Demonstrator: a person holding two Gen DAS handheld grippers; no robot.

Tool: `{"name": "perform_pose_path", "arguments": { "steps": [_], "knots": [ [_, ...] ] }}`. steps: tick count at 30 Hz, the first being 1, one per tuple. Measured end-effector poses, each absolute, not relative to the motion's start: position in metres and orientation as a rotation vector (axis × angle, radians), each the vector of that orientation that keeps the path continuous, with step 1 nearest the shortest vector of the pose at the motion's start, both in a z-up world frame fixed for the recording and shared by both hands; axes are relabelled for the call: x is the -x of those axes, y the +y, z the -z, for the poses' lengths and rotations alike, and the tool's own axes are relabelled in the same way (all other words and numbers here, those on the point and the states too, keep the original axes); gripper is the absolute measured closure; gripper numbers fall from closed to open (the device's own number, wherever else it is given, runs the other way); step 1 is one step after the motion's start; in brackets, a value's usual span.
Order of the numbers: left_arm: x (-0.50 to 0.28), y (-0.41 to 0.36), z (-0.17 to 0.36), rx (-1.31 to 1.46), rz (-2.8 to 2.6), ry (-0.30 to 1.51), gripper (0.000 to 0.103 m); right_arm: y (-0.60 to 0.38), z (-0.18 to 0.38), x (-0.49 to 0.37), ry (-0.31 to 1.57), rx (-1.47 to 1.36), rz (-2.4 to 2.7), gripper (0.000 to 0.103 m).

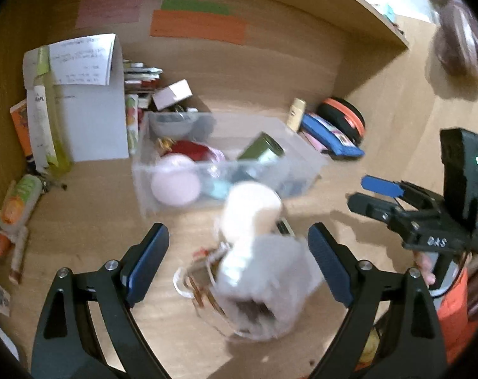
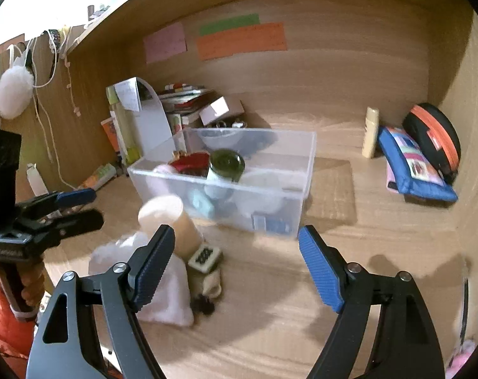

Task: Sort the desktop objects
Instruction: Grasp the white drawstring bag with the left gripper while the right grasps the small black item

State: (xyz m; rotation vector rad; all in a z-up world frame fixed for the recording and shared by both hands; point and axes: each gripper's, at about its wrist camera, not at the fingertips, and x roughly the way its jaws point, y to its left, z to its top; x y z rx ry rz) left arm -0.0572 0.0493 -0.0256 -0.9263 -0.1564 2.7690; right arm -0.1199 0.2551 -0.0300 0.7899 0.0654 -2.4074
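Note:
A clear plastic bin stands mid-desk, holding a green jar, a pale pink ball, a red item and other small things. In front of it a cream cylinder leans on a white cloth pouch, beside a small patterned tile. My left gripper is open, its fingers either side of that pile without pressing it. My right gripper is open over bare desk just right of the pile, holding nothing.
At the back right are a blue pouch, a round black-and-orange case and an upright cream tube. Books, a paper stand and bottles crowd the back left. A tube lies at the left. A shelf runs overhead.

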Motion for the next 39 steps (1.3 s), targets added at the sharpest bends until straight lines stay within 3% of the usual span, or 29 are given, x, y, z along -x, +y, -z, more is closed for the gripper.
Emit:
{"name": "perform_pose_path", "arguments": {
  "steps": [18, 29, 31, 33, 36, 39],
  "knots": [
    [0.071, 0.083, 0.078, 1.170, -2.542, -0.071, 0.004, 0.259, 0.066, 0.102, 0.139, -0.887, 2.433, 0.025],
    [0.078, 0.111, 0.098, 1.242, -2.523, 0.203, 0.001, 0.264, 0.075, 0.102, 0.117, -0.932, 2.387, 0.026],
    [0.081, 0.108, 0.098, 1.226, -2.544, 0.192, 0.010, 0.266, 0.075, 0.102, 0.109, -0.937, 2.383, 0.029],
    [0.079, 0.102, 0.095, 1.196, -2.565, 0.173, 0.032, 0.266, 0.077, 0.102, 0.100, -0.953, 2.360, 0.035],
    [0.077, 0.087, 0.093, 1.170, -2.577, 0.079, 0.046, 0.263, 0.080, 0.103, 0.104, -0.968, 2.343, 0.043],
    [0.073, 0.076, 0.090, 1.155, -2.582, -0.006, 0.053, 0.255, 0.084, 0.104, 0.121, -0.988, 2.316, 0.047]
  ]
}}
